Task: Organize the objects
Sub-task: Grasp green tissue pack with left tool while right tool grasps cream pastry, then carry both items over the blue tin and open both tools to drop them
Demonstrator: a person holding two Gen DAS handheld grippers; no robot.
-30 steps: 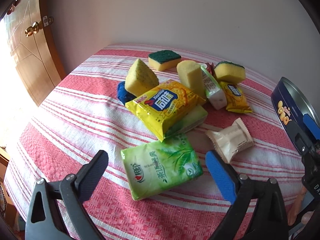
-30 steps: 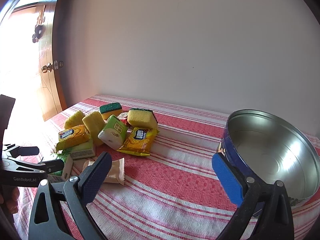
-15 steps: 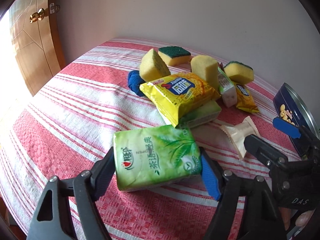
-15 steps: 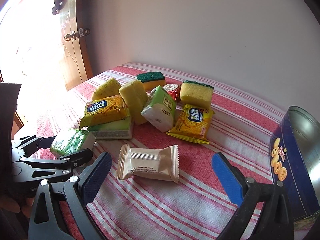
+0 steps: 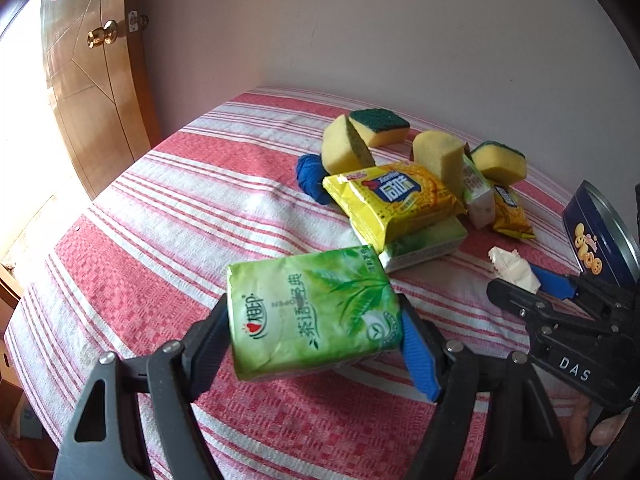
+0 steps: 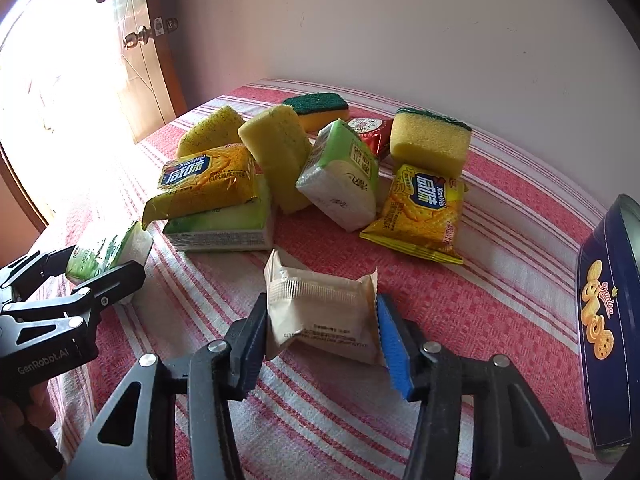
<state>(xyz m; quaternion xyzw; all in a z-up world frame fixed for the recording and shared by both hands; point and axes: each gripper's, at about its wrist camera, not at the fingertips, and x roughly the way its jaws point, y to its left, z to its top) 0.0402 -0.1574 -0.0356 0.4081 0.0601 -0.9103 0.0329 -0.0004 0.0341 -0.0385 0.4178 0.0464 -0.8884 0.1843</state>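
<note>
- Left gripper (image 5: 316, 340): clamped on green tissue pack (image 5: 312, 312), held above striped tablecloth (image 5: 160, 220).
- Pile, centre of table: sponges (image 6: 430, 142), yellow cracker packets (image 6: 208, 180), tissue packs.
- Right gripper (image 6: 320, 340): closed on beige snack packet (image 6: 324, 312).
- Blue cookie tin (image 6: 604, 320): far right, near table edge.

Bare striped cloth lay open on the bench (image 5: 168, 216) toward the door (image 5: 92, 92), wide enough for a hand-held gripper to pass. Ahead, a heap of sponges (image 6: 430, 142), cracker packets (image 6: 422, 208) and tissue packs (image 6: 340, 176) blocked the middle. The blue cookie tin (image 6: 600, 320) walled the right edge, with a clear strip between it and the heap
</note>
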